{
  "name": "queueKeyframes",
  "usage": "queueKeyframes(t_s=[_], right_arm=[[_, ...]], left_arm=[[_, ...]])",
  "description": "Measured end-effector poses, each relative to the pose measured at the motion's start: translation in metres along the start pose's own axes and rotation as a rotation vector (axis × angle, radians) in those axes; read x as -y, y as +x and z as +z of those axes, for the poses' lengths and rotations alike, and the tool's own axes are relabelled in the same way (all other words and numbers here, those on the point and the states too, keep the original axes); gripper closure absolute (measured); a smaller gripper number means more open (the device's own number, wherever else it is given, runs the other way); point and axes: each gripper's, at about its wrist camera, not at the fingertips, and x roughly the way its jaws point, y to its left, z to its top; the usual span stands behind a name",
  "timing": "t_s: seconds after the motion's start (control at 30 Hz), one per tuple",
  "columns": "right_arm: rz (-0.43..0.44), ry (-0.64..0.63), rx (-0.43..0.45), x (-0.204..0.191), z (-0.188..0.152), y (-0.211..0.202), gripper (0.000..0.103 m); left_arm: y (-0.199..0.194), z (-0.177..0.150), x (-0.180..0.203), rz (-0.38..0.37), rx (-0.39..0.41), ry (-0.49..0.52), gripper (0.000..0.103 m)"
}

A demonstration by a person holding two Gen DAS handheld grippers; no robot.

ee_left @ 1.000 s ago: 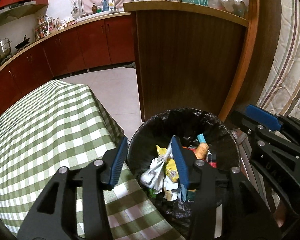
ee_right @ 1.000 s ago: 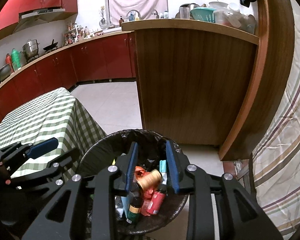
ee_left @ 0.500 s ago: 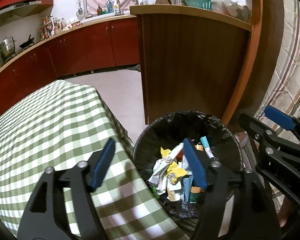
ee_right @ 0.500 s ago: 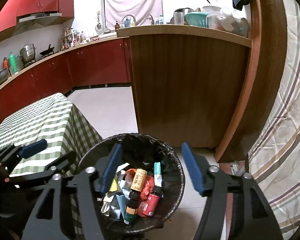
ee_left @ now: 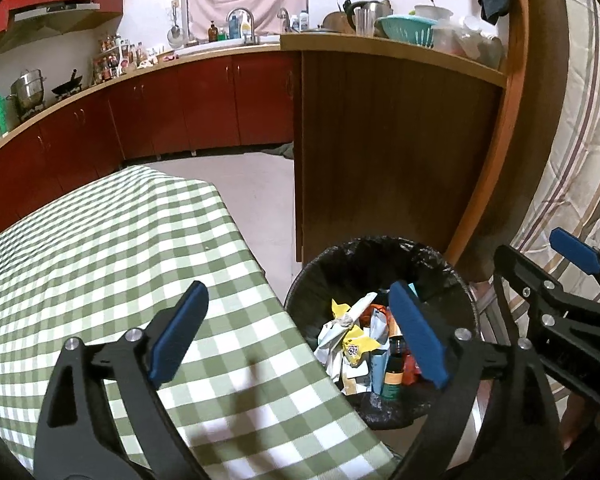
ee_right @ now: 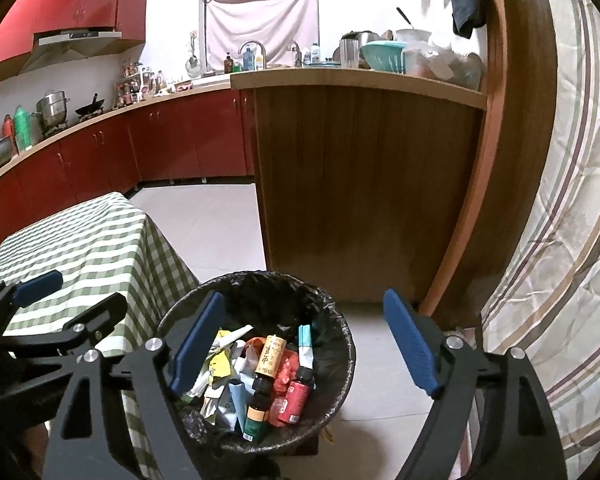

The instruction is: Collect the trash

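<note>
A round trash bin [ee_right: 340,320] lined with a black bag stands on the floor beside the table; it also shows in the left wrist view [ee_left: 340,264]. It holds several pieces of trash: crumpled paper [ee_left: 340,320], an orange-labelled bottle [ee_right: 269,356], a red can [ee_right: 296,396], a dark bottle [ee_right: 256,412]. My left gripper [ee_left: 298,336] is open and empty above the table's edge and the bin's left rim. My right gripper [ee_right: 304,344] is open and empty above the bin.
A table with a green checked cloth [ee_left: 100,264] lies to the left of the bin. A wooden counter [ee_right: 360,184] stands behind the bin. A striped mattress [ee_right: 560,240] leans at the right. Red kitchen cabinets [ee_left: 140,108] line the far wall.
Both grippers have opened wide and risen away from the bin. The orange-labelled bottle that was between the right fingers now lies in the bin.
</note>
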Motion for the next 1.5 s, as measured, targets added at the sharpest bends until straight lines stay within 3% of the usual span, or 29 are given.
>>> queueKeyframes(t_s=[0.97,1.5], right_arm=[[-0.005,-0.051,0.099,-0.029,0.007,-0.074,0.019],[-0.001,-0.072,0.120,-0.039,0.003,-0.088,0.019]], left_arm=[[-0.082,-0.009,-0.037,0.045,0.079,-0.067,0.009],[-0.099,-0.018,-0.052,0.063,0.093,-0.096,0.008]])
